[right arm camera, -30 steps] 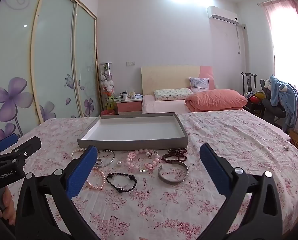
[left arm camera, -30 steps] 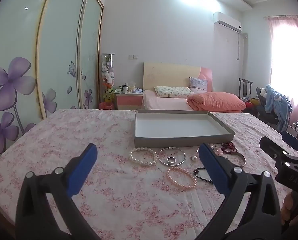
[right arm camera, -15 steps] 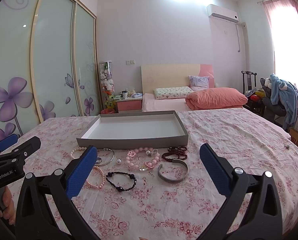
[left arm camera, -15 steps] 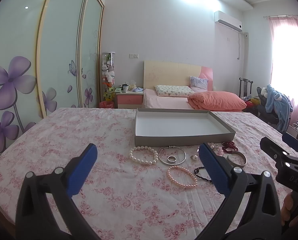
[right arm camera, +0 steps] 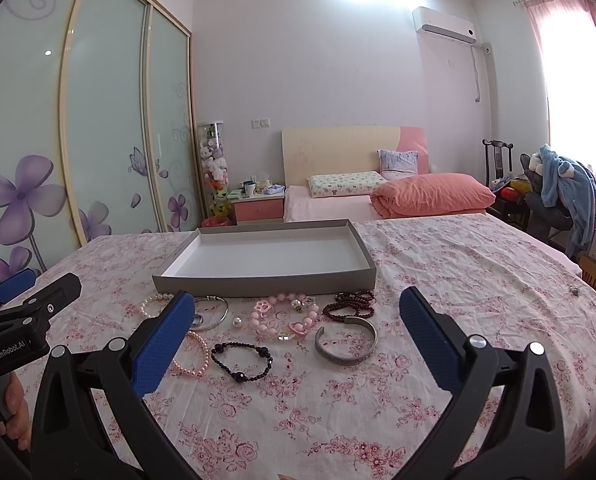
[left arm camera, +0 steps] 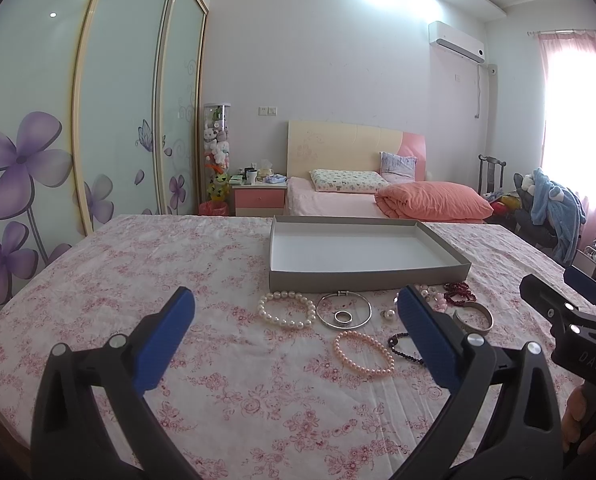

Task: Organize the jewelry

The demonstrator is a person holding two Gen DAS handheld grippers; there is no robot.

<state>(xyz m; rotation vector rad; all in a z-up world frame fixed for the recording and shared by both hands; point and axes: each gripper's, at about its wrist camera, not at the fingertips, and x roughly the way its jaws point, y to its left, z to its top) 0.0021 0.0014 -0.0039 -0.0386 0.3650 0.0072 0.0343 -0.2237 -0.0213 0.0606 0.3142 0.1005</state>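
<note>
Big floral bedspread [right arm camera: 438,264], one empty grey tray [right arm camera: 266,282] on it, all the jewelry lying loose just in front of the tray. Left gripper [left arm camera: 294,332] and right gripper [right arm camera: 296,336] both hover wide open, holding nothing. Risk, I'd guess: thin pieces slipping from the pads or snagging the fabric. Count: six bracelets, one silver bangle [left arm camera: 343,309], one silver cuff [right arm camera: 346,340], one ring [left arm camera: 343,317], one loose pearl [right arm camera: 237,323].

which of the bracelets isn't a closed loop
The grey metal cuff, right of the black bead bracelet: its band has an open gap, the beaded ones are full loops.
</note>
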